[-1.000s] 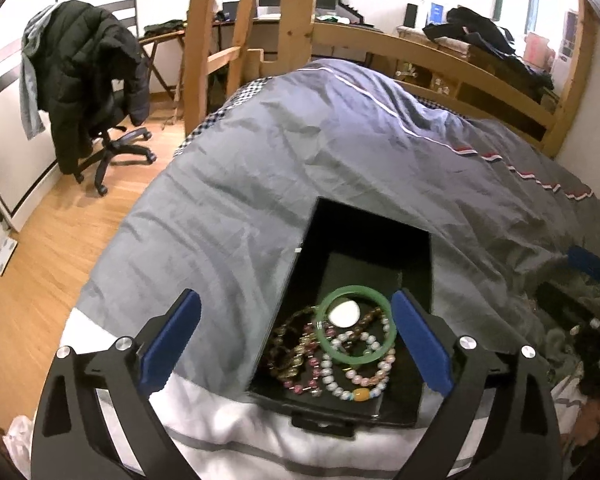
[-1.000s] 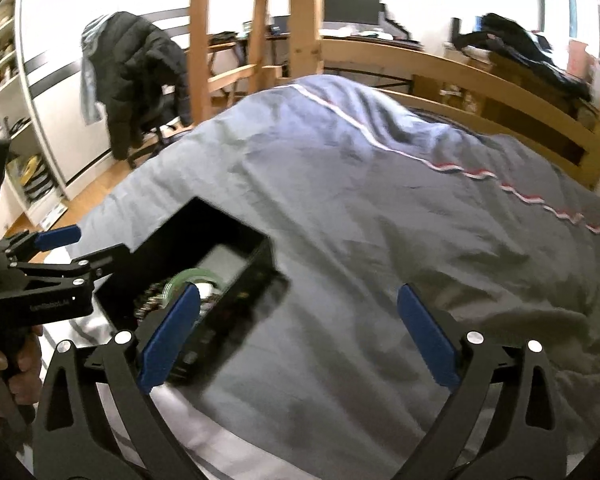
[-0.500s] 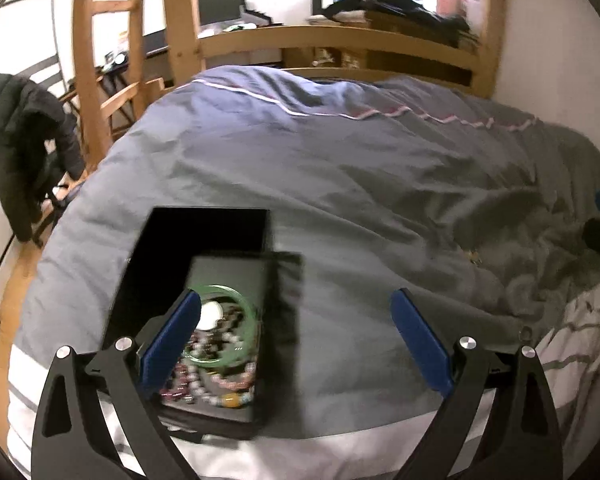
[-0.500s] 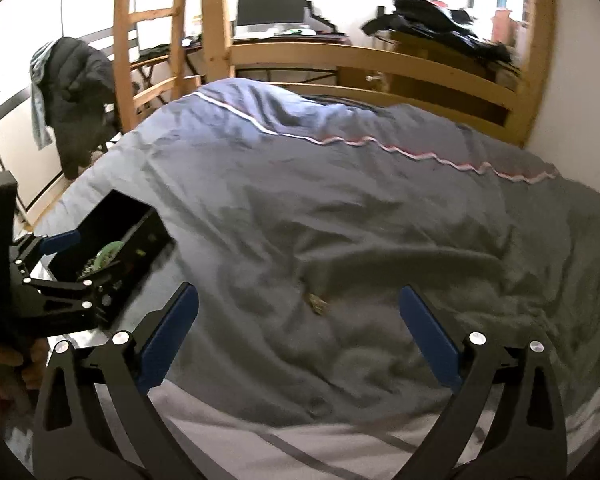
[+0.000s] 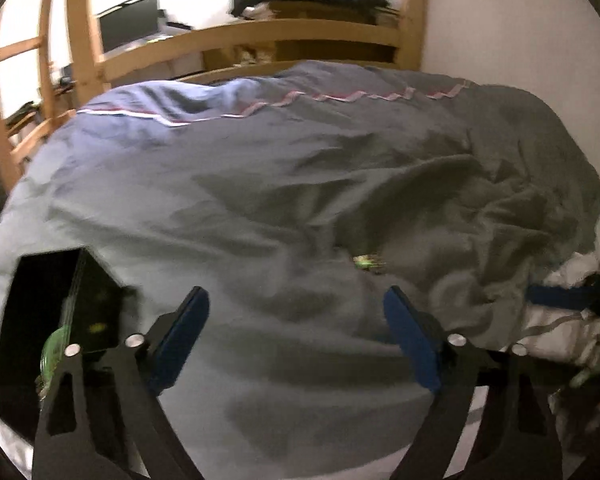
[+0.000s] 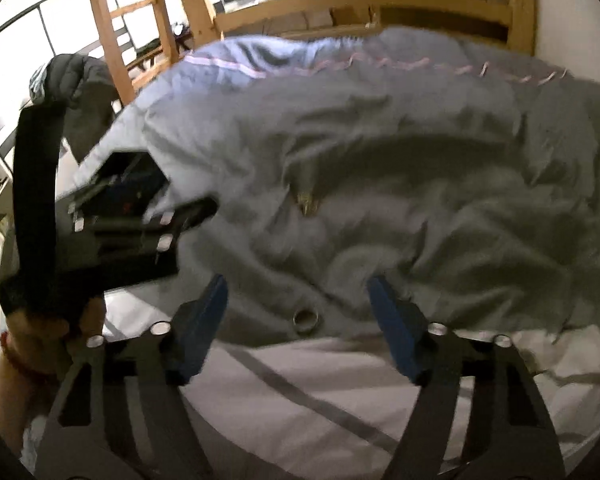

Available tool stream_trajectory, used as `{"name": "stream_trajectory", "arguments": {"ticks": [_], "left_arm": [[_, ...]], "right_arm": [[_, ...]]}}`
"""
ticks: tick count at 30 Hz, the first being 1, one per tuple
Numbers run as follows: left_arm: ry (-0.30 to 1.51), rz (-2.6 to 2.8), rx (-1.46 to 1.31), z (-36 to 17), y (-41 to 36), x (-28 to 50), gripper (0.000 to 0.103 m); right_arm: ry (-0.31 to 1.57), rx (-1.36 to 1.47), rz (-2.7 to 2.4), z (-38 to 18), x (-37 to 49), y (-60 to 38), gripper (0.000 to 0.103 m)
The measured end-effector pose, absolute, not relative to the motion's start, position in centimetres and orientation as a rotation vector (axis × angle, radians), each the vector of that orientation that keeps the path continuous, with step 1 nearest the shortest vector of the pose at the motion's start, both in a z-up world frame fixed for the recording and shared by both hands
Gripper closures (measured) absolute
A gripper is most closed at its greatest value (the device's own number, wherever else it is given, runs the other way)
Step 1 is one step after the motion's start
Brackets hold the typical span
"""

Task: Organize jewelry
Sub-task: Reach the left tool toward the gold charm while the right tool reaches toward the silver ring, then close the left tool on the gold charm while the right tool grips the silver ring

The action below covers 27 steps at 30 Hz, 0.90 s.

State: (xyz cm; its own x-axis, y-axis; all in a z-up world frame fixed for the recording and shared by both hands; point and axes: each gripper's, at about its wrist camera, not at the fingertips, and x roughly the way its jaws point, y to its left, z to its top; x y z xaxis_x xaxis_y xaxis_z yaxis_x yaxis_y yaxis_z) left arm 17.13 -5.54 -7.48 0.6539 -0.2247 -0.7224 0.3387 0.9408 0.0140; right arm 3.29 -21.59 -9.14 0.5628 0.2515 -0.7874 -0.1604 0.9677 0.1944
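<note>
A black jewelry box (image 5: 56, 320) lies on the grey duvet at the far left of the left wrist view, with a green bangle (image 5: 54, 346) in it. My left gripper (image 5: 296, 312) is open and empty to the right of the box. A small gold-green piece (image 5: 366, 261) lies on the duvet beyond it; it also shows in the right wrist view (image 6: 307, 202). A silver ring (image 6: 306, 319) lies near the duvet's edge, between the fingers of my open, empty right gripper (image 6: 298, 300). The box (image 6: 124, 176) shows behind the left gripper there.
The grey duvet (image 5: 260, 168) is rumpled into folds at the right. A white striped sheet (image 6: 300, 392) shows along the near edge. A wooden bed frame (image 5: 260, 36) and ladder stand behind. A dark jacket (image 6: 84, 92) hangs at the left.
Both grippers have swung right, away from the box, which has slid to the left edge of the left view. The ring has come into view between the right gripper's fingers.
</note>
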Motion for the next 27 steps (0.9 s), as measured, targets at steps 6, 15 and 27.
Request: {"name": "stream_trajectory", "arguments": {"ticks": [6,15,27], "left_arm": [[0.805,-0.461,0.174,-9.2,-8.8,19.7,0.024],[0.872,-0.611,0.151,-12.2,-10.9,22.2,0.046],[0.854,-0.666,0.133,-12.4,-10.9,21.9,0.074]], "right_arm": [[0.997,0.128,0.255,-11.9,4.4,-21.5,0.044],[1.073,0.099,0.181,-14.8,5.7,-20.5,0.061],[1.066,0.188,0.18,-15.0,6.3,-21.7,0.083]]}}
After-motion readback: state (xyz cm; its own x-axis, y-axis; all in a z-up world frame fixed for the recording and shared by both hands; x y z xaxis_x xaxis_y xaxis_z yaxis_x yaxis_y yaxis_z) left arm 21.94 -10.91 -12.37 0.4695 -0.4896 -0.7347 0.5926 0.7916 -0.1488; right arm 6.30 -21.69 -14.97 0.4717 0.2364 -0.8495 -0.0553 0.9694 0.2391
